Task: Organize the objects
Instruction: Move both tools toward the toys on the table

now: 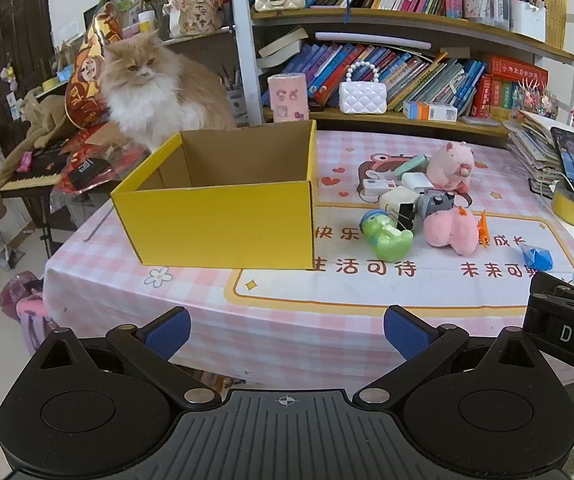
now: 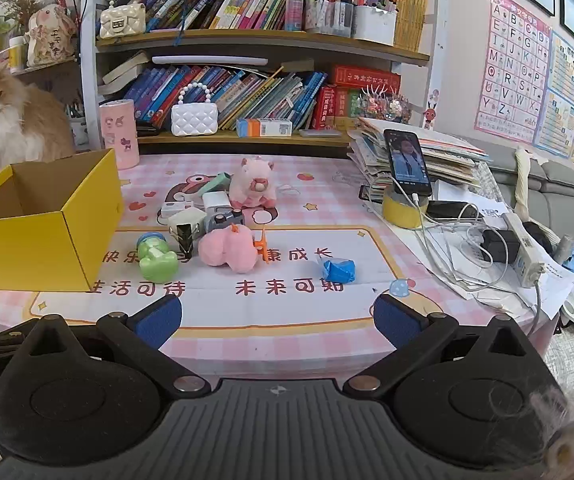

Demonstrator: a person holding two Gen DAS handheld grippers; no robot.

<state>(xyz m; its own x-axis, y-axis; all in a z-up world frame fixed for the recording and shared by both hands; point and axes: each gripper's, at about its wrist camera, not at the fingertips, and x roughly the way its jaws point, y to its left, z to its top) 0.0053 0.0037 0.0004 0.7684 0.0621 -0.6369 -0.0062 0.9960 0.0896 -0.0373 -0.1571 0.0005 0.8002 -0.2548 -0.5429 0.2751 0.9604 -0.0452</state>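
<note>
An empty yellow cardboard box (image 1: 223, 216) (image 2: 35, 248) stands on the left of the pink checked tablecloth (image 1: 287, 320). To its right lies a cluster of small things: a green toy figure (image 1: 387, 236) (image 2: 156, 257), a black binder clip (image 2: 185, 236), a pink plush ball toy (image 1: 451, 232) (image 2: 227, 250), a pink plush pig (image 1: 449, 166) (image 2: 253, 184), a grey toy camera (image 2: 223, 220), white chargers (image 2: 213, 202) and a blue wad (image 1: 537, 258) (image 2: 339, 270). My left gripper (image 1: 287, 334) and right gripper (image 2: 277, 320) hover open over the near table edge, both empty.
A fluffy orange cat (image 1: 159, 88) (image 2: 3, 120) sits behind the box. Bookshelves (image 2: 247, 80) fill the back. A phone (image 2: 409, 166) stands on a yellow tape roll (image 2: 403, 210) by stacked papers and cables at right. A pink cylinder (image 2: 119, 134) stands behind the box.
</note>
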